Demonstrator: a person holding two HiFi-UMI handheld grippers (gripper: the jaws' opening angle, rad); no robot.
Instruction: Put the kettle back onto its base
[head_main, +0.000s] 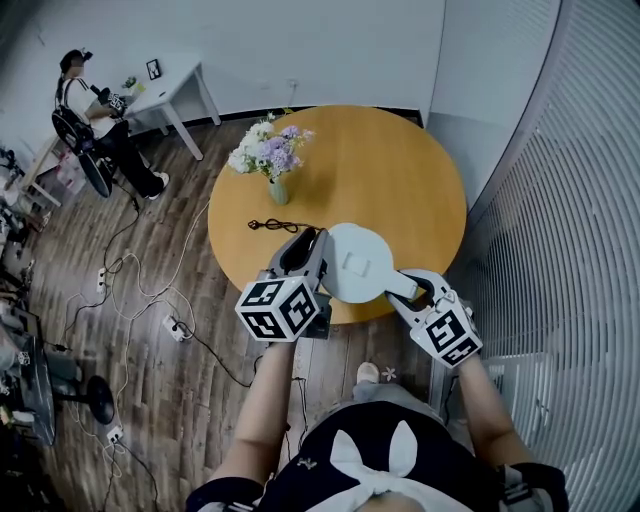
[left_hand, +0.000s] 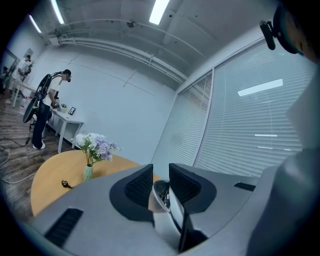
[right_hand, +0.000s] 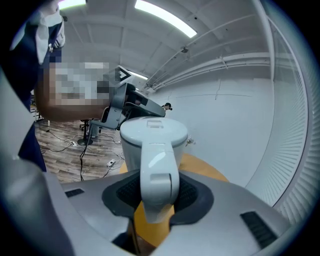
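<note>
Over table (head_main: 400, 170) edge, right tongs (right_hand: 159, 192) clamp the white kettle (right_hand: 152, 137) by its handle, left tongs (left_hand: 161, 187) pinch the thin base (left_hand: 164, 217) rim.

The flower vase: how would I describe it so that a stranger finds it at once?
Find the round light-wood table beside the window blinds. Near its left edge in the head view stands a small pale green vase of white and lilac flowers. Unlike the flat black cable and the white plastic kettle nearby, it alone holds blooms.

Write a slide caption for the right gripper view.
Right claw grips the white kettle by its handle near the round wooden table.
</note>
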